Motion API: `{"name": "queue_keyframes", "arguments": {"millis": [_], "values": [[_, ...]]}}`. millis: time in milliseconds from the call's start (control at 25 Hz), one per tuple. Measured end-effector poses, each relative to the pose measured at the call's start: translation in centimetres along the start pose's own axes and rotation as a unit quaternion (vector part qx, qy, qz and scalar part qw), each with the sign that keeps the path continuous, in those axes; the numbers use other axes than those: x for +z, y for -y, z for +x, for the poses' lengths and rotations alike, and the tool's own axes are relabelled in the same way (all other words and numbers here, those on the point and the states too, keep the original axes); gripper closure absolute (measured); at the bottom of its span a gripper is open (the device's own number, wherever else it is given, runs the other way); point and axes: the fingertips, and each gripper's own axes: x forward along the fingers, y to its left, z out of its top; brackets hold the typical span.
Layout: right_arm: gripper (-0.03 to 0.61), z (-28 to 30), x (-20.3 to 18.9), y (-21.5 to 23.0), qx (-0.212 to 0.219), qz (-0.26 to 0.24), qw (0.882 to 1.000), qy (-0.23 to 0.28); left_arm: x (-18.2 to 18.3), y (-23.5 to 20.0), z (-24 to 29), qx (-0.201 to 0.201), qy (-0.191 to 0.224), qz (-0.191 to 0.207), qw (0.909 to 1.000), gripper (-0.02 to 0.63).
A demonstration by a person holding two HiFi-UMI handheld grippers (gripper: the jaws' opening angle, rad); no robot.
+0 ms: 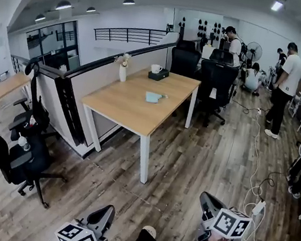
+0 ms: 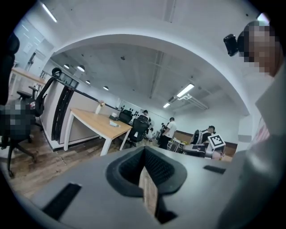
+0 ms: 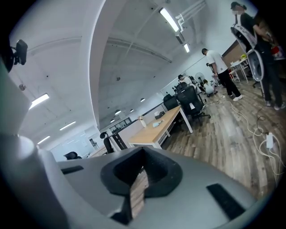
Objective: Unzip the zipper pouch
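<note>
We're standing well back from the desk (image 1: 124,104). Both grippers sit low in the head view over the wood floor (image 1: 188,169), well apart from the desk's near corner.

Zipper pouch (image 1: 153,97): light blue, lying flat on the desk top, about mid-desk toward its right edge, nothing touching it. Too small here for us to read the zip.

At the desk's far end there's a dark tissue box (image 1: 158,75) with a white cup (image 1: 156,68) on it or just behind; we can't tell which. A white vase (image 1: 123,72) stands at the desk's far left edge, by the partition. Black office chairs (image 1: 217,79) are off the desk's far right end.

Left gripper (image 1: 100,220): fingers pressed together, only a thin slit between them, nothing held. Right gripper (image 1: 209,206): same, fingers together and empty.

Both gripper views show the desk far beyond the fingers.
</note>
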Motion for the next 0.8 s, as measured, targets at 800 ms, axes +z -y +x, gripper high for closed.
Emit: {"name": "queue_keyframes", "arguments": {"millis": [800], "values": [[0.581,26.1,11.8,5.7,0.035,-0.049,0.998,-0.034,11.2,-9.8,25.8,-0.027,0.042,-0.012,0.9987,0.611]]}}
